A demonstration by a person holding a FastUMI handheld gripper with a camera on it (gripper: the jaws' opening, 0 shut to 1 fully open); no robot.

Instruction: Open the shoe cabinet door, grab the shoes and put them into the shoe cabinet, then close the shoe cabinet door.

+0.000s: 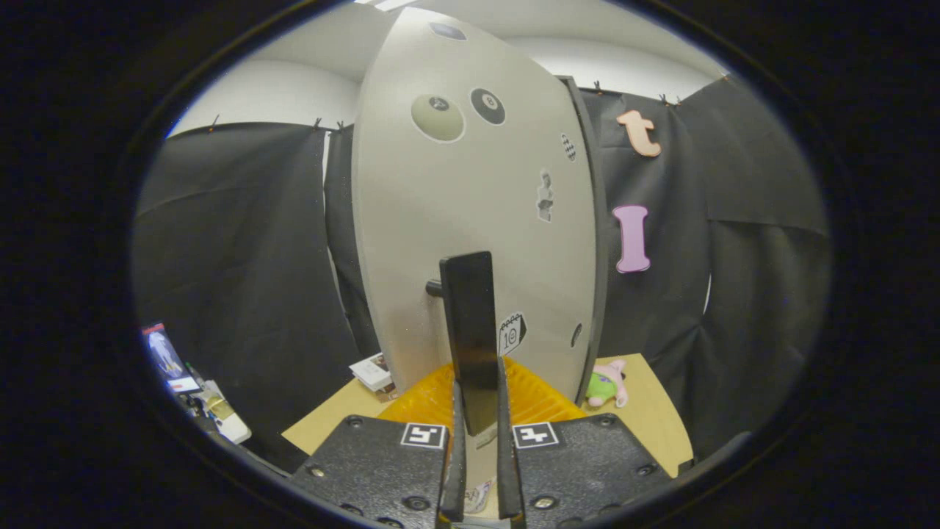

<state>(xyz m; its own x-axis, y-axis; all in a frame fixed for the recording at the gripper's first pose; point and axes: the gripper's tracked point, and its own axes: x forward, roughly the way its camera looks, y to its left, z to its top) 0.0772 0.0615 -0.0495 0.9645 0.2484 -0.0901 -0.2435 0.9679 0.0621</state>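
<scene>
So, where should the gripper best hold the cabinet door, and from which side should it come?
By the handle: a flat upright black bar standing off the cabinet door on a short post. Come straight from the front, one finger on each side. The gripper already sits so, fingers closed on the bar's lower end.

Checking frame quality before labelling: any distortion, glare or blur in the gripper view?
Gripper view: strong fisheye bowing, the cabinet door bulges into a curved shape; even lighting, no hard glare on the door, only a soft sheen low on the black handle; door stickers sharp, the tool with its fingers closed on the handle slightly soft up close; the plush toy beside the door is small but legible.
</scene>
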